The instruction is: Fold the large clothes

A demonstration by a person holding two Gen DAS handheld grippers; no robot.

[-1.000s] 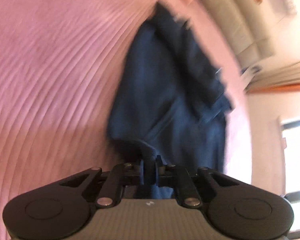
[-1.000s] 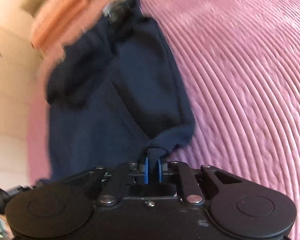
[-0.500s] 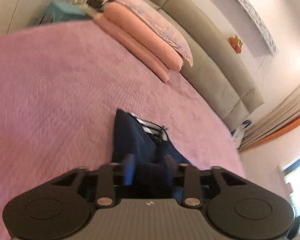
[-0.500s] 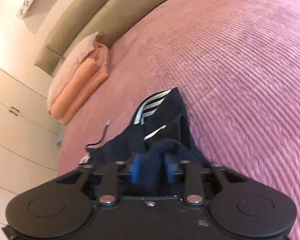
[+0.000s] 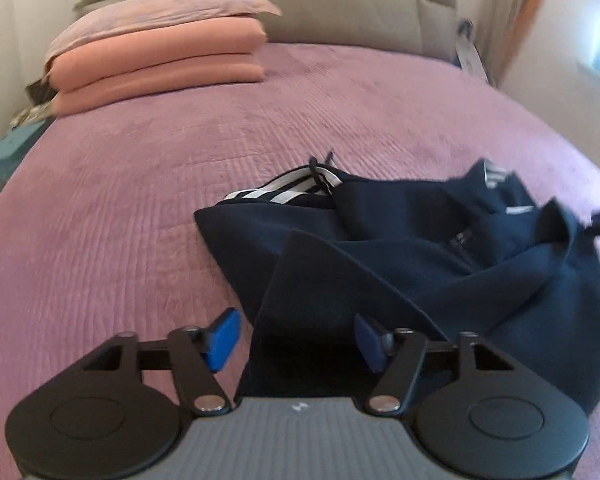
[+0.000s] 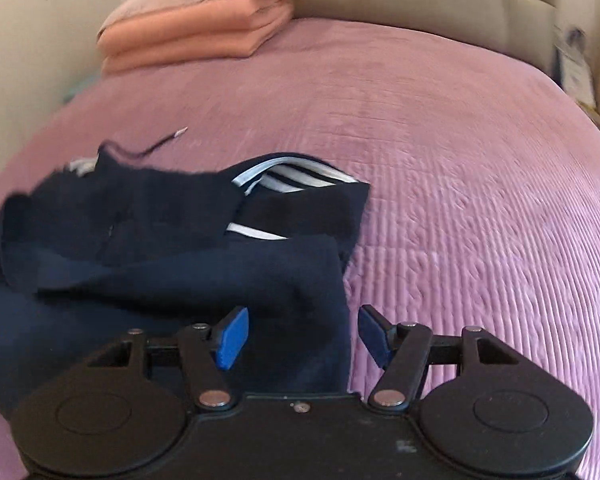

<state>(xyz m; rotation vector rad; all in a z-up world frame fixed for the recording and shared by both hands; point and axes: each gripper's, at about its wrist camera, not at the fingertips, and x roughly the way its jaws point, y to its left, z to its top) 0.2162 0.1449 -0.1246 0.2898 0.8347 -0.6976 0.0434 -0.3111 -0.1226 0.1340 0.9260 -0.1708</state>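
A dark navy garment (image 5: pixel 440 264) with white stripes lies crumpled on the pink bedspread (image 5: pixel 120 208), filling the lower right of the left wrist view and the lower left of the right wrist view. The left gripper (image 5: pixel 296 338) is opening, its blue pads apart with a fold of the garment between them but not pinched; the right gripper (image 6: pixel 304 334) is opening likewise over the garment's edge, released. Folded peach bedding (image 5: pixel 160 60), somewhat blurred, sits at upper left by the headboard (image 5: pixel 340 0).
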